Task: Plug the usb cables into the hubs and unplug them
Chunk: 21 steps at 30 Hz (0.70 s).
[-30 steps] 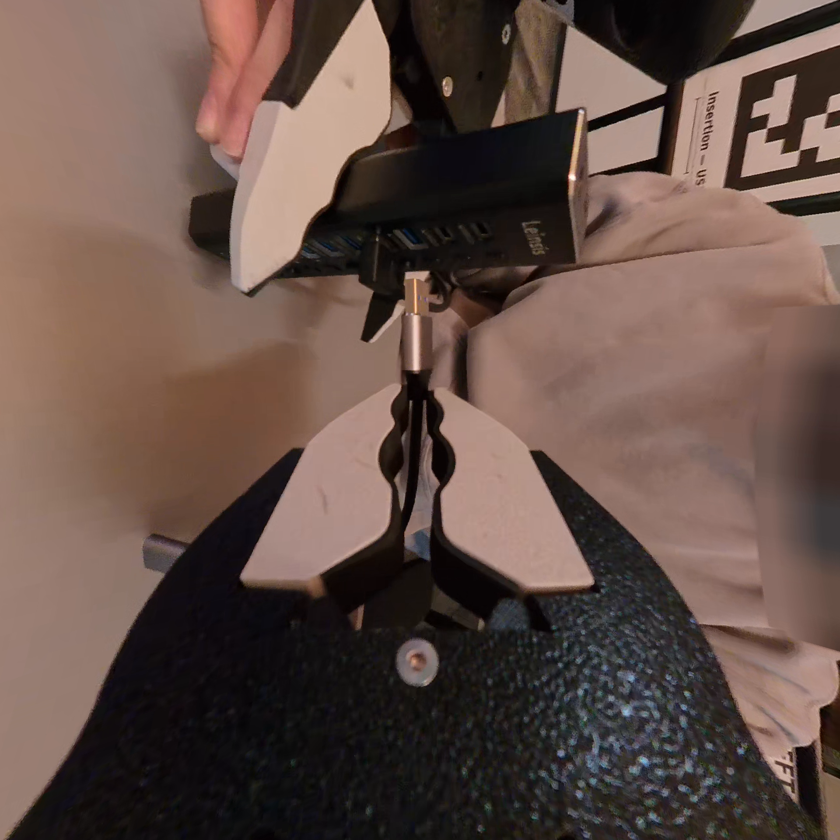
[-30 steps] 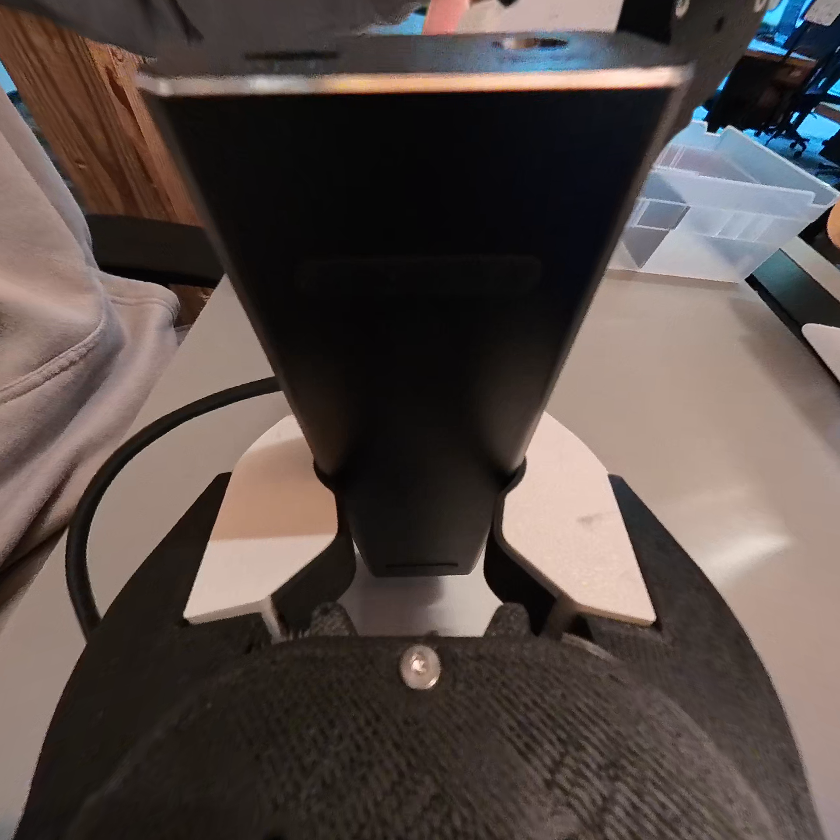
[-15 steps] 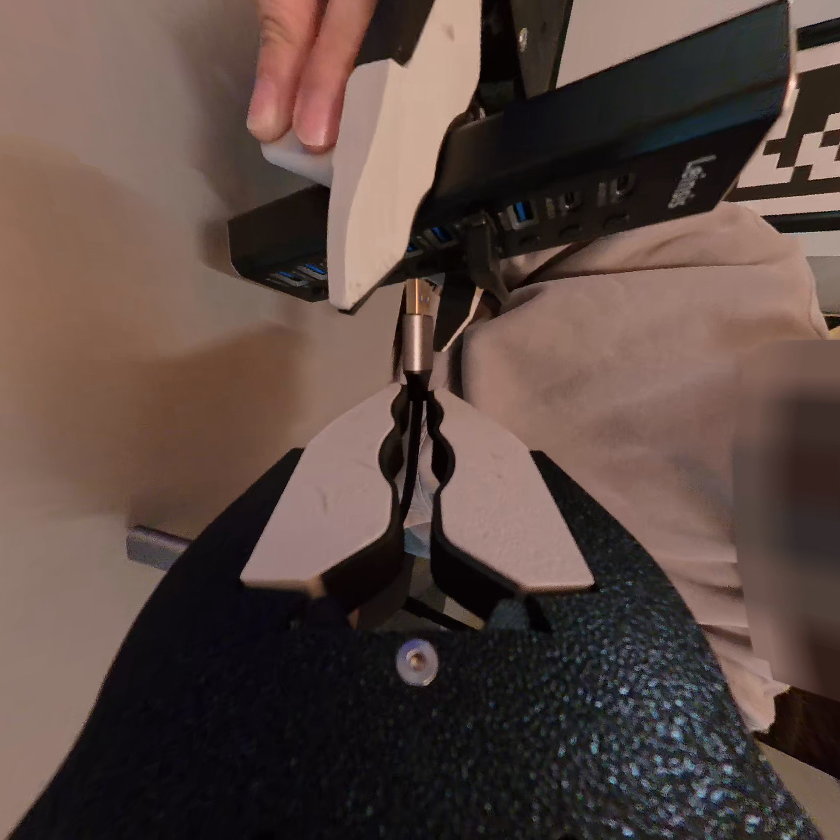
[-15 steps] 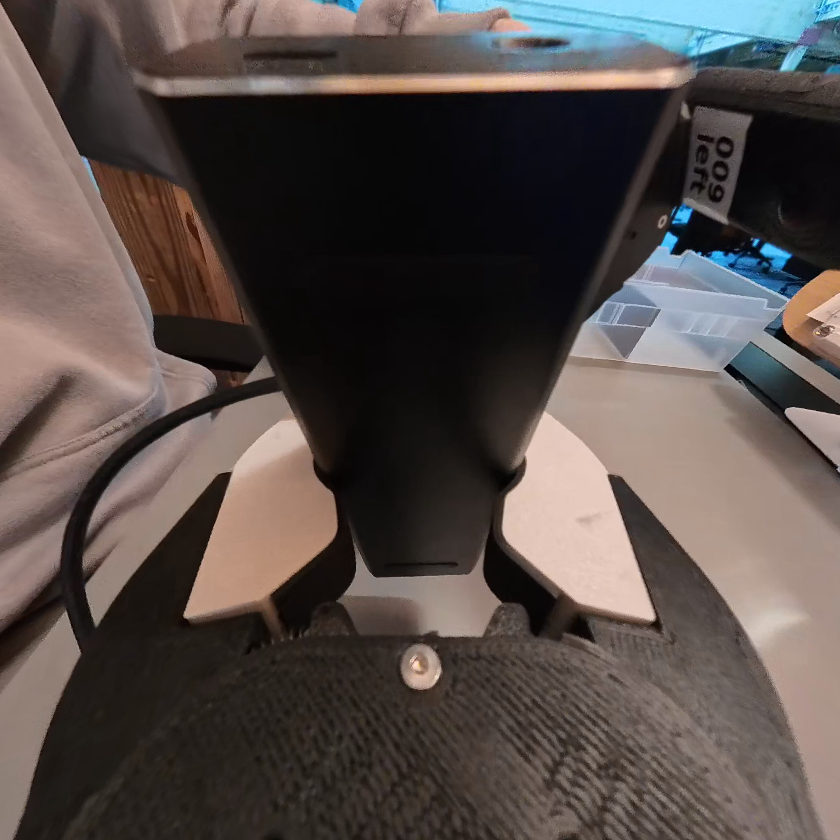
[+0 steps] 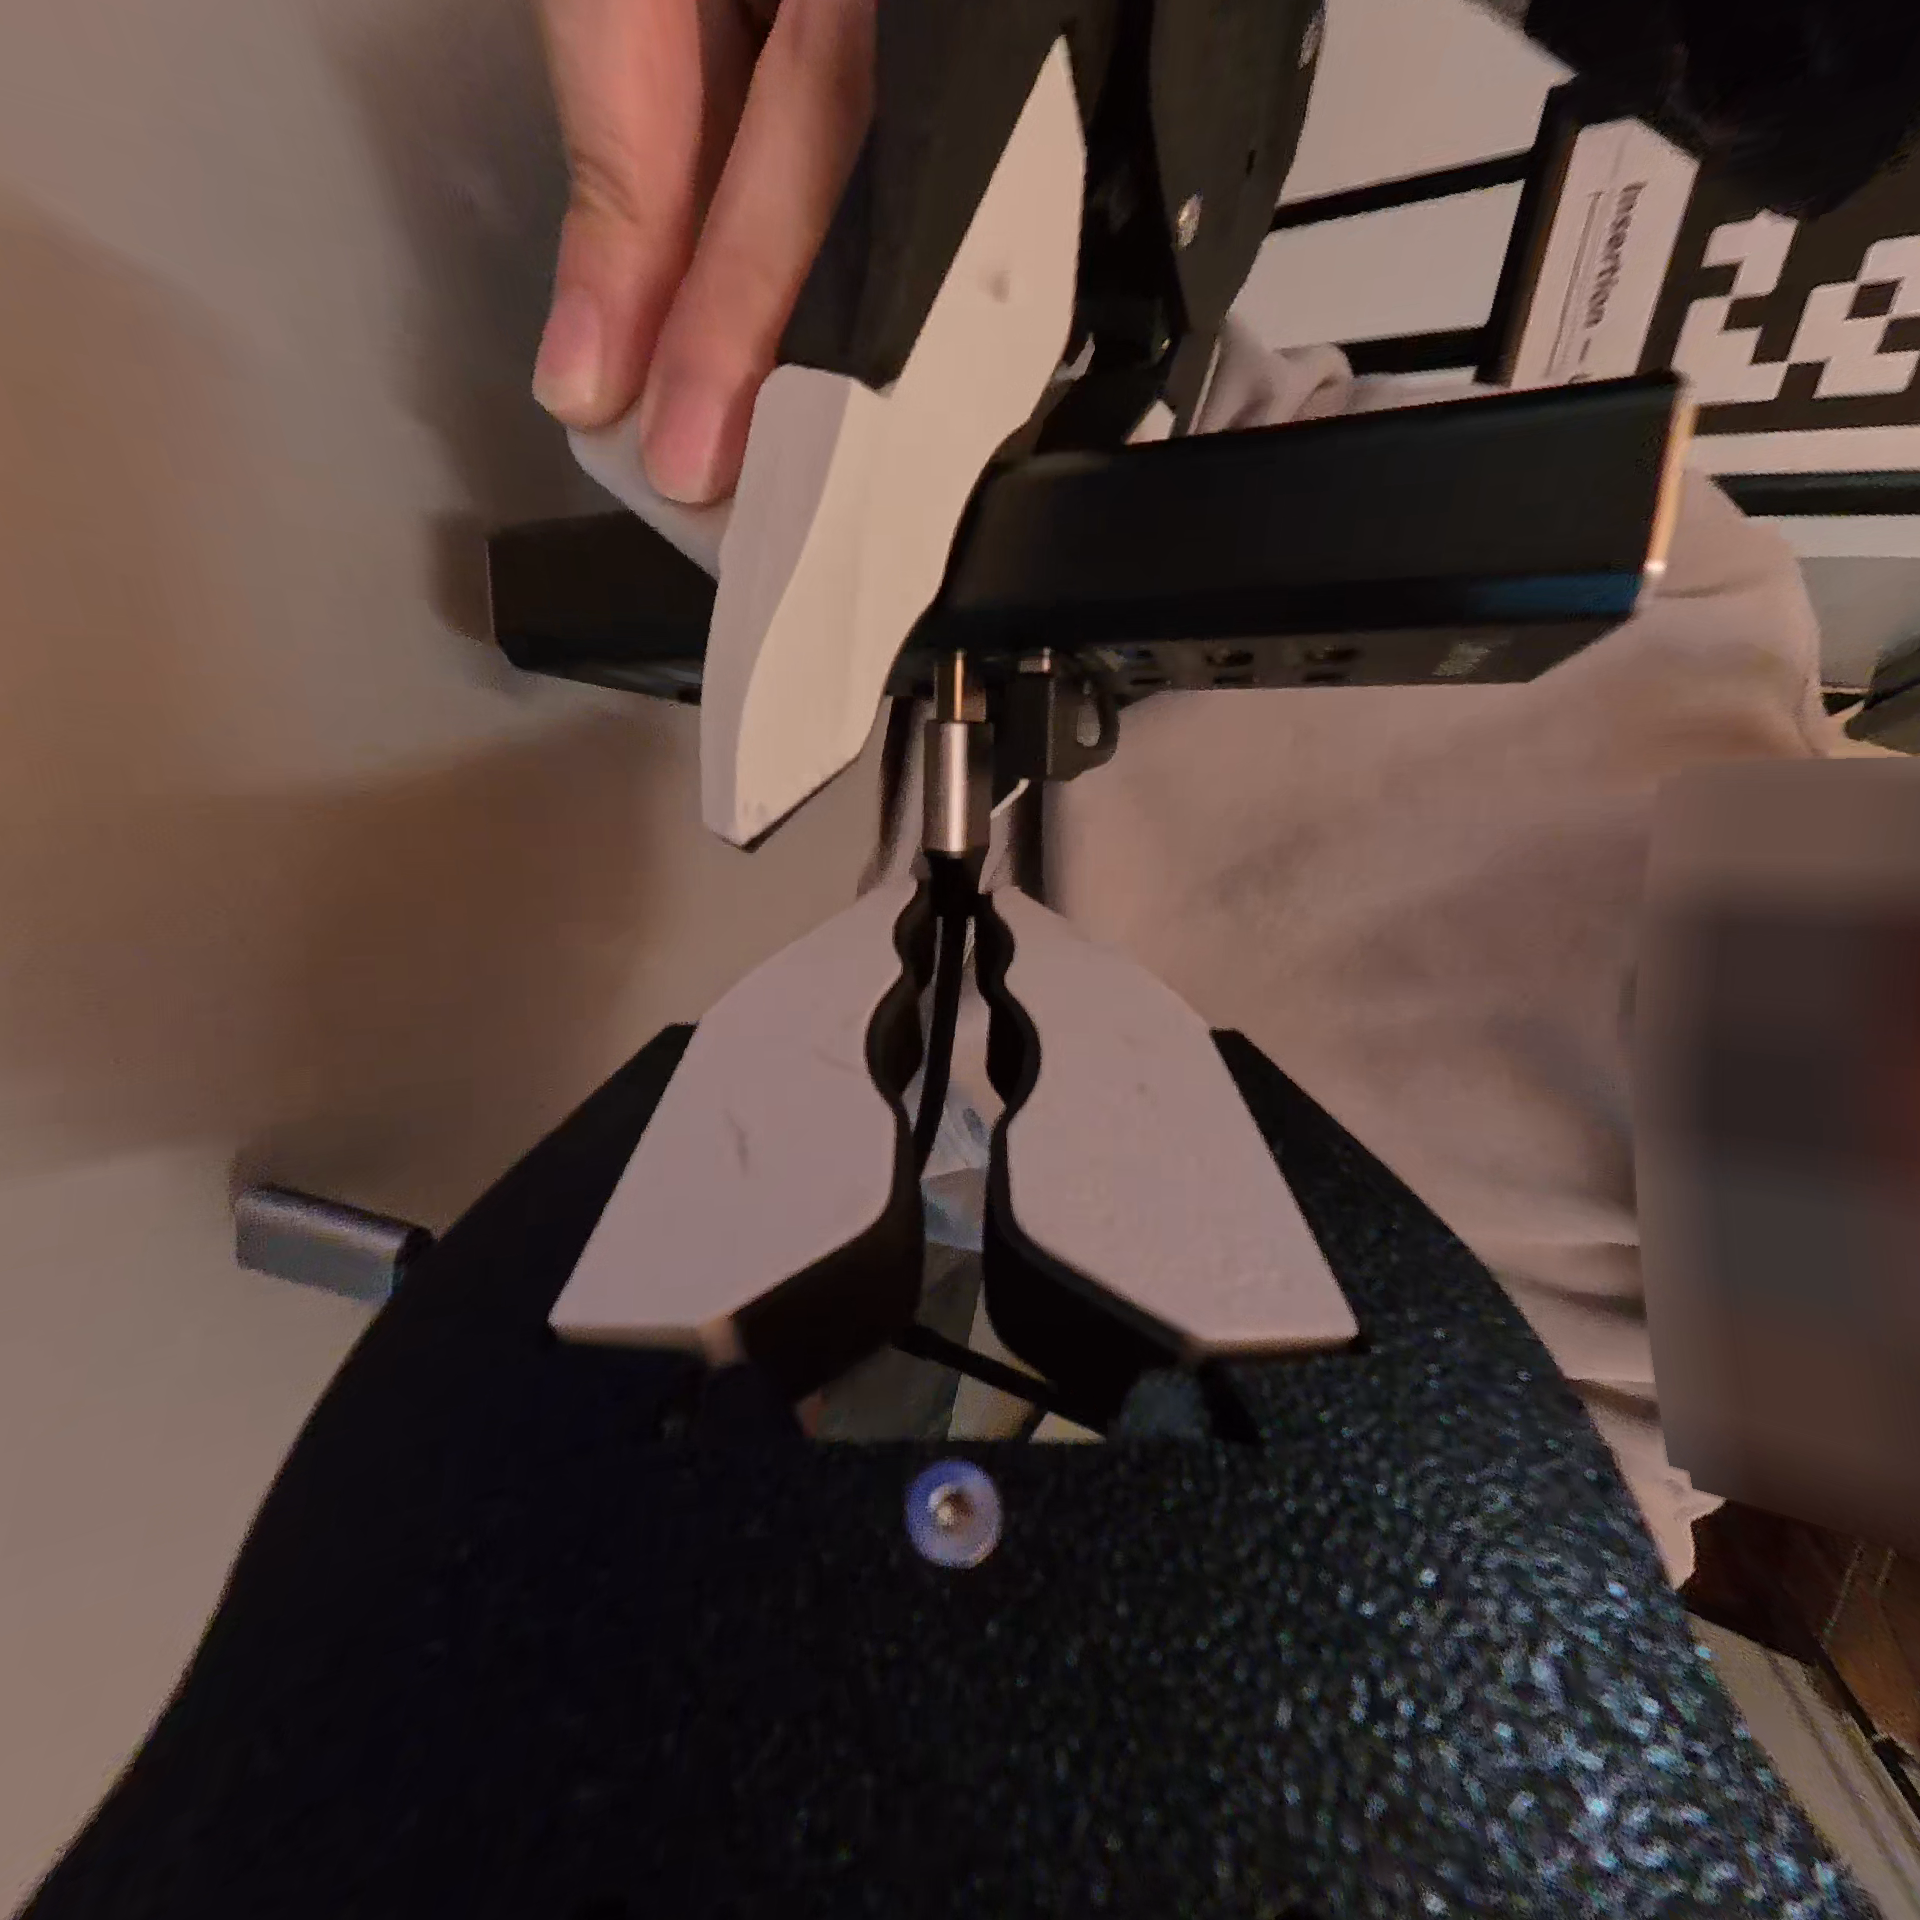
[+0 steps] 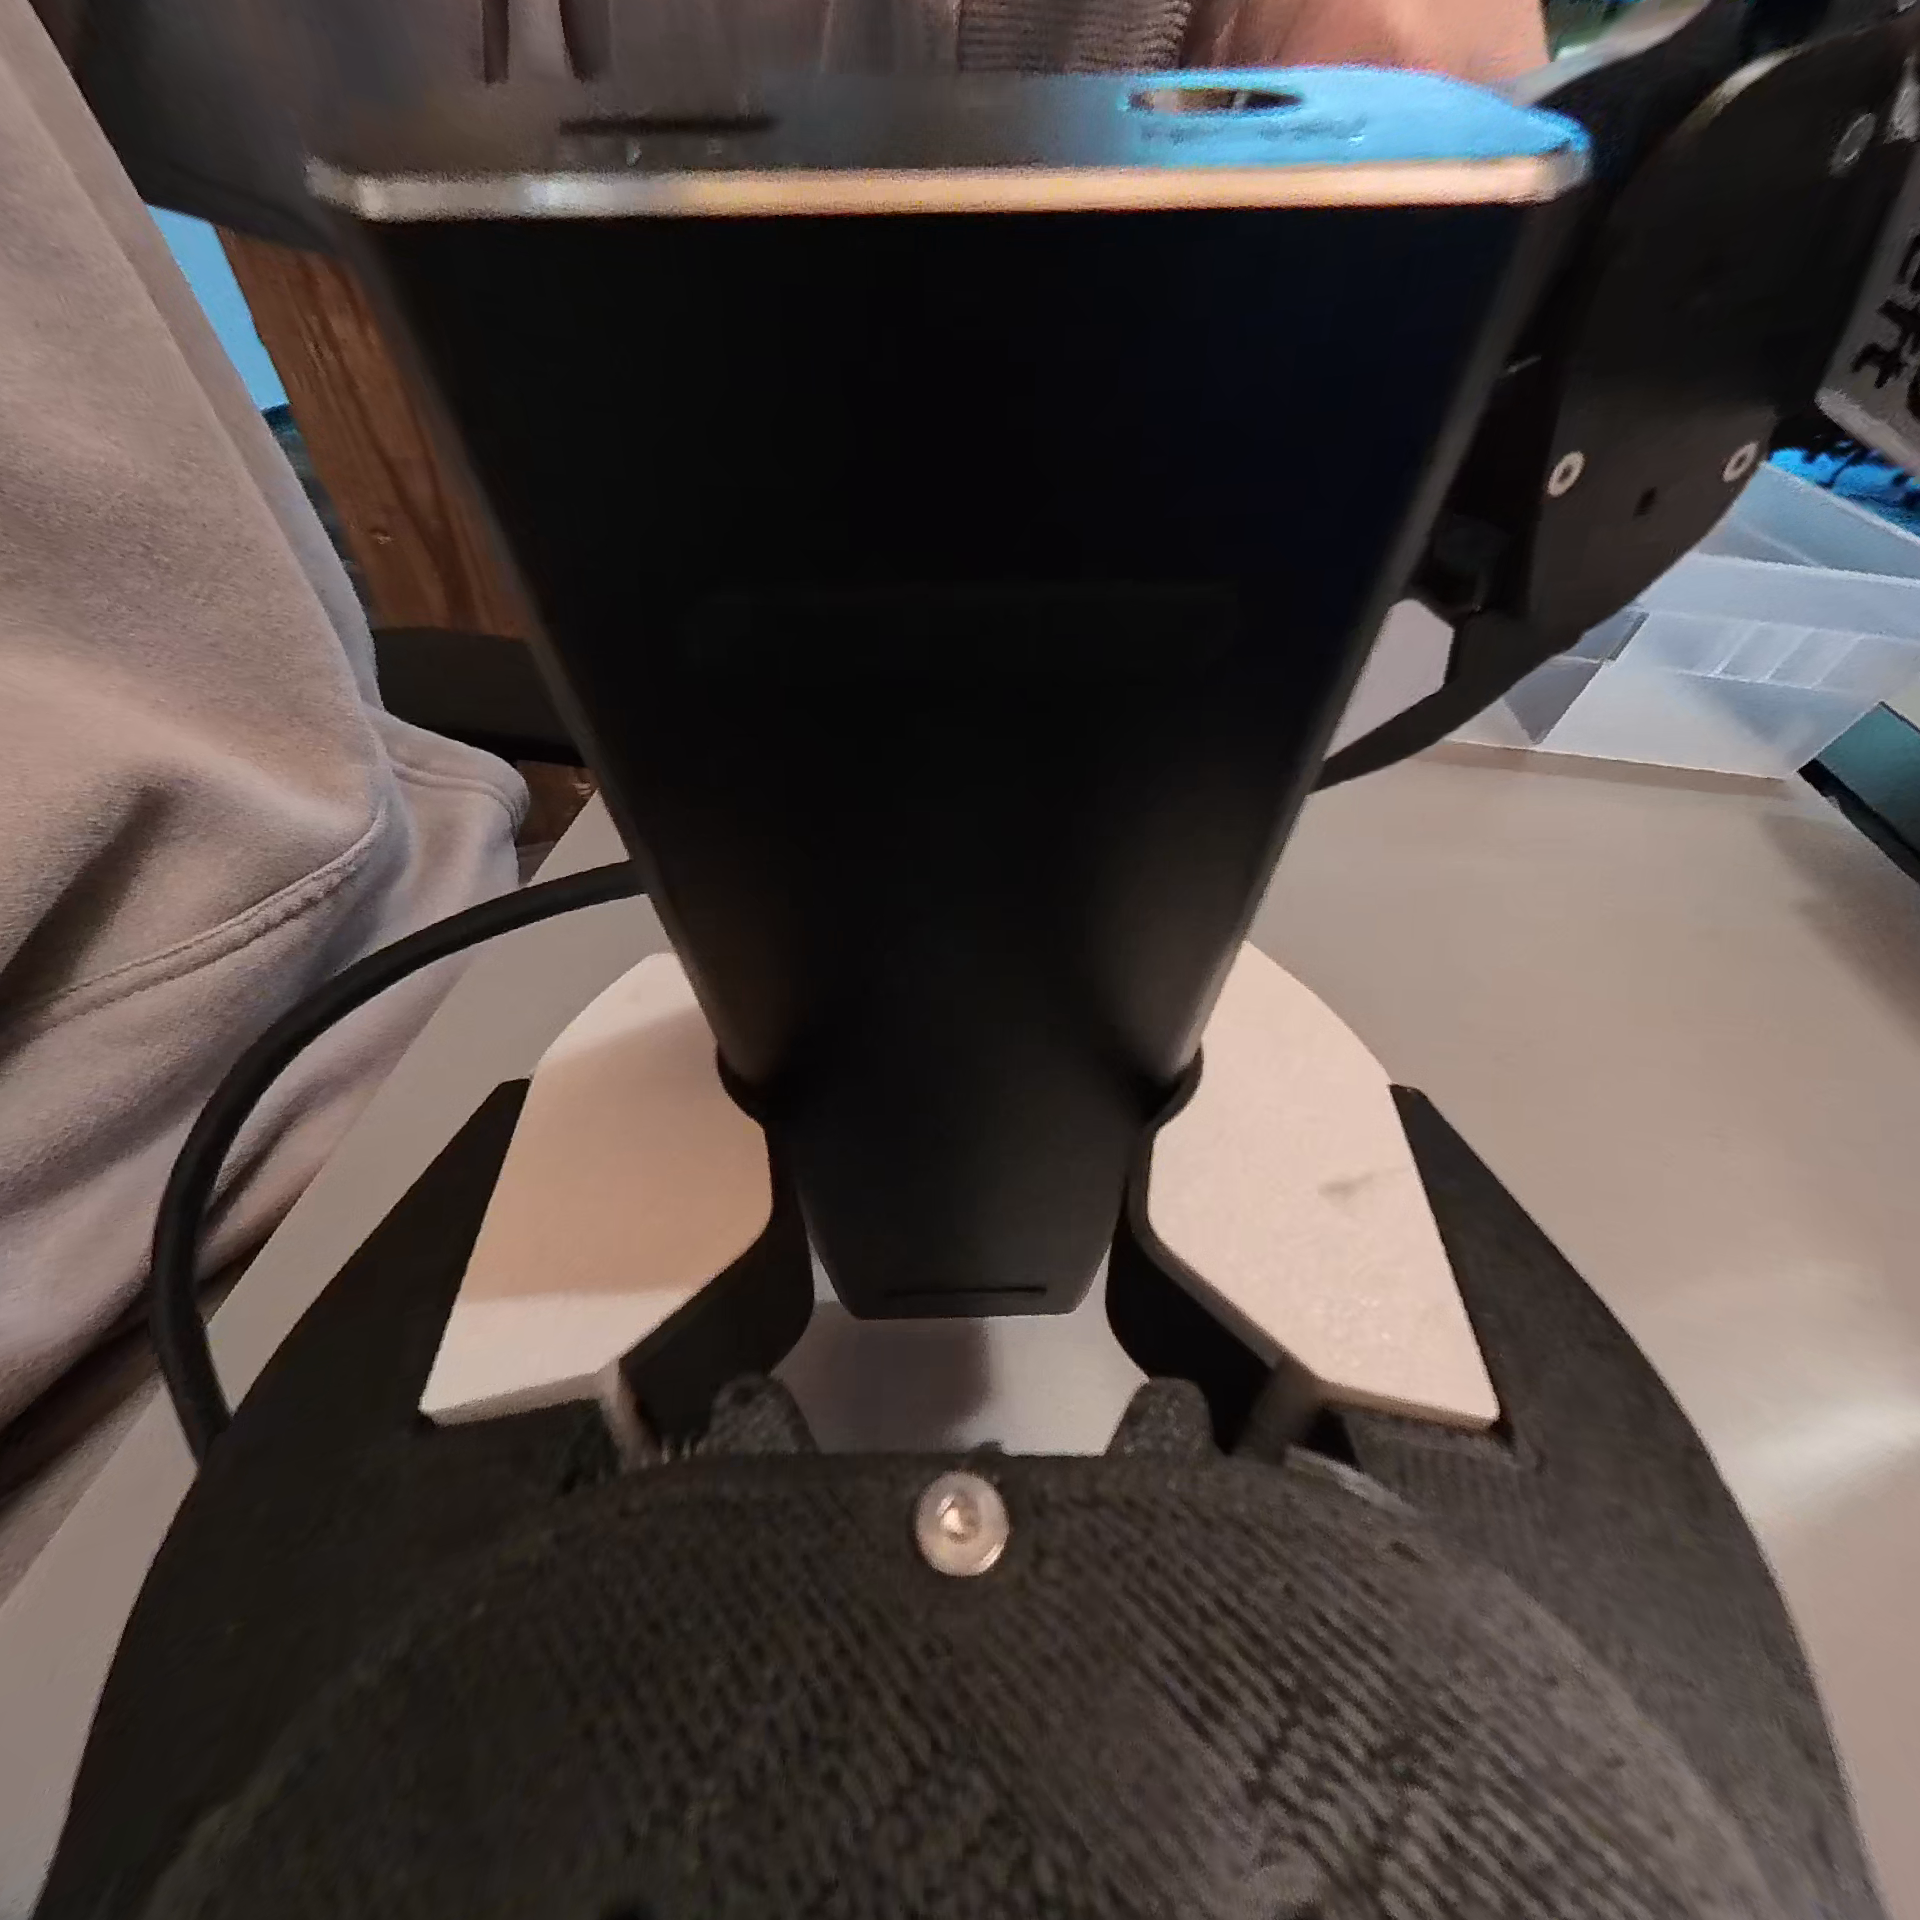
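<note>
Under the black hub, clenched by the right gripper, the left gripper pinches the cable; its silver plug now meets a port, insertion beginning.

- Your hub looks matt black, with a bright metal end rim.
- The plug, centre frame, shows brushed silver metal.
- Sleeve, left, is soft grey cloth.
- Tabletop is smooth, matt.

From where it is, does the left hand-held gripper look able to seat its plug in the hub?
Probably yes: the left hand-held gripper holds the silver plug right at the hub ports, nothing between; the right gripper's finger crowds alongside.
</note>
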Each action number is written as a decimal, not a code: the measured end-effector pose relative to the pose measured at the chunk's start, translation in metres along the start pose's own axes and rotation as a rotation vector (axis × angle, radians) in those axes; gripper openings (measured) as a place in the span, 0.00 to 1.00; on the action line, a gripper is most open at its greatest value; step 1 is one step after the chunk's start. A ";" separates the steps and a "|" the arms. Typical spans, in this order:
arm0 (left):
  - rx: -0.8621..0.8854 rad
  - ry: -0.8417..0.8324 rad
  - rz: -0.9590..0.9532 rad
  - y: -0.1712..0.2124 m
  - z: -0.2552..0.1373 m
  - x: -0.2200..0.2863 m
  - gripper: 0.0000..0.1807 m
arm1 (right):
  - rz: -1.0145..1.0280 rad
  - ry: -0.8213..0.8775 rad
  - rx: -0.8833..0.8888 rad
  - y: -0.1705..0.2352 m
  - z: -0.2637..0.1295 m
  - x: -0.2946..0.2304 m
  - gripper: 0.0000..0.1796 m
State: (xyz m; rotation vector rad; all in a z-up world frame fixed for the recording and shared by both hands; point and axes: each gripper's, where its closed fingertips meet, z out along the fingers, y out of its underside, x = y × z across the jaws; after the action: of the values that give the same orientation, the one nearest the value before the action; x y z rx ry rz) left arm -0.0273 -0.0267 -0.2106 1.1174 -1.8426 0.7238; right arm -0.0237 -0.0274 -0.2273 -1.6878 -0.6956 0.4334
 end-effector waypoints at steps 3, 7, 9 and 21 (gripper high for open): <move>-0.023 -0.027 0.002 0.000 0.002 -0.003 0.04 | -0.003 0.009 -0.020 0.003 -0.001 0.001 0.40; 0.045 -0.051 0.055 -0.010 -0.008 0.002 0.04 | 0.017 0.041 -0.006 0.001 -0.004 0.006 0.40; 0.104 -0.126 0.115 -0.015 -0.010 -0.001 0.04 | 0.037 0.056 -0.004 0.002 -0.006 0.010 0.40; 0.538 -0.830 0.840 -0.043 -0.029 -0.006 0.05 | 0.173 0.138 0.164 -0.016 -0.019 0.033 0.40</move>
State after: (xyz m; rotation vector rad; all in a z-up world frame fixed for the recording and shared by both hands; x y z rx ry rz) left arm 0.0236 -0.0198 -0.1997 1.0103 -3.0151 1.4413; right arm 0.0097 -0.0182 -0.2049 -1.6109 -0.4034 0.4769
